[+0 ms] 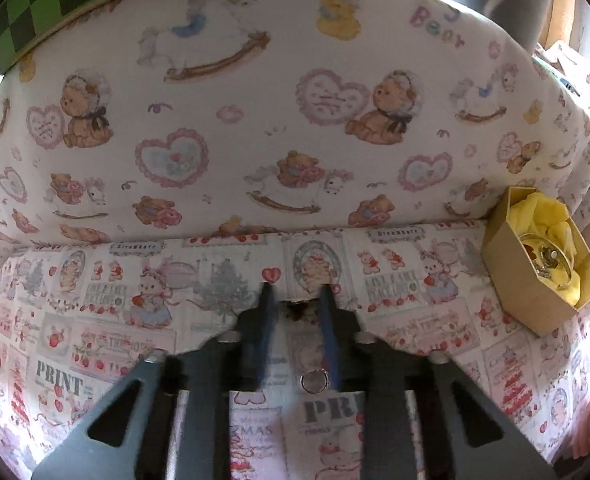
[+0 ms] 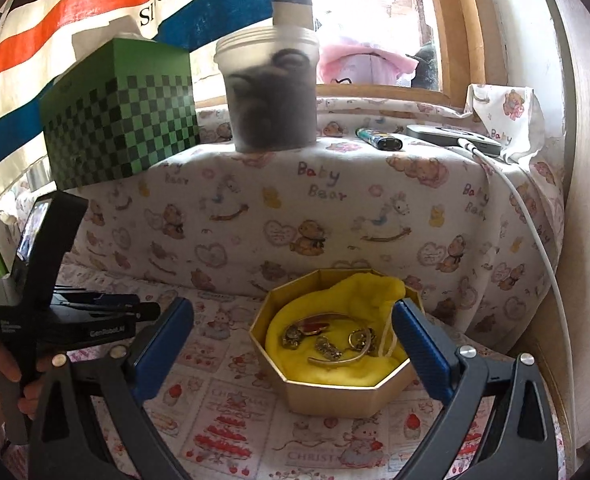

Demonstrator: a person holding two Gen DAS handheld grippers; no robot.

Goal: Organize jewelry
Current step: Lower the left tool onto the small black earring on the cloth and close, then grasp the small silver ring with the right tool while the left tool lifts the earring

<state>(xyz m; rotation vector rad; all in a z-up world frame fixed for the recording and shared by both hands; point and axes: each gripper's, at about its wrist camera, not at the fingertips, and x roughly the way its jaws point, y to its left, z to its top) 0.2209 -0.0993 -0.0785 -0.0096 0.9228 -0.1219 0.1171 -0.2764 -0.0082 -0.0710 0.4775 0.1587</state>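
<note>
- The step in hand looks like a pick-up: the left claw (image 1: 295, 290) points down at the printed cloth covering the worktop (image 1: 95, 320), its blue-padded jaws drawn narrow around a small dark brownish thing (image 1: 297, 312) lying on the cloth between the tips. Whether the pads already press it cannot be told, and it is too small and blurred to name.
- The gold octagonal cardboard box (image 2: 335, 396) lined with yellow cloth stands to the right of the left claw, near the padded back wall; it holds the gold bangle, rings and chain pieces (image 2: 329, 340).
- The right claw (image 2: 291, 344) hangs wide and empty, one jaw on each side of the box in view.
- The next move likely calls for a firm pinch, a clean lift and a carry rightward to the box, with the right claw clear of the path.
</note>
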